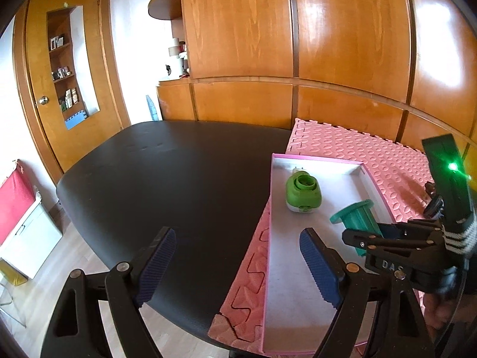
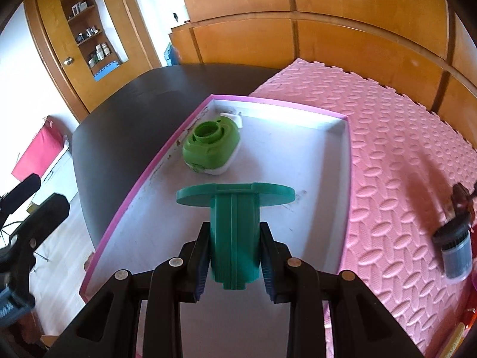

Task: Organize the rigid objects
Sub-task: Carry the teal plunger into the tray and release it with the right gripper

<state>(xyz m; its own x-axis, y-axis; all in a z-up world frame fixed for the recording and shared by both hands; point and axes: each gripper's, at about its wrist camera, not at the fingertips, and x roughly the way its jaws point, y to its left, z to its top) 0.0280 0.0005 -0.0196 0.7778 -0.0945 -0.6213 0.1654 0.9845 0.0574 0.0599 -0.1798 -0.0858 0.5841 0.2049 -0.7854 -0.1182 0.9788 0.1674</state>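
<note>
A white tray with a pink rim (image 1: 316, 159) (image 2: 277, 101) lies on pink foam mats. A light green plug-in device (image 1: 303, 193) (image 2: 212, 146) lies in its far left part. My right gripper (image 2: 235, 264) (image 1: 372, 235) is shut on a dark green flanged plastic piece (image 2: 234, 229) (image 1: 354, 216) and holds it over the tray's middle, flange pointing away. My left gripper (image 1: 238, 268) is open and empty, over the tray's left rim and the black table.
The black table (image 1: 164, 179) (image 2: 125, 113) extends left. Pink foam mats (image 1: 372, 155) (image 2: 402, 155) cover its right side. A grey and black cylinder (image 2: 454, 252) and a small dark object (image 2: 460, 200) lie on the mat at right. Wooden cabinets stand behind.
</note>
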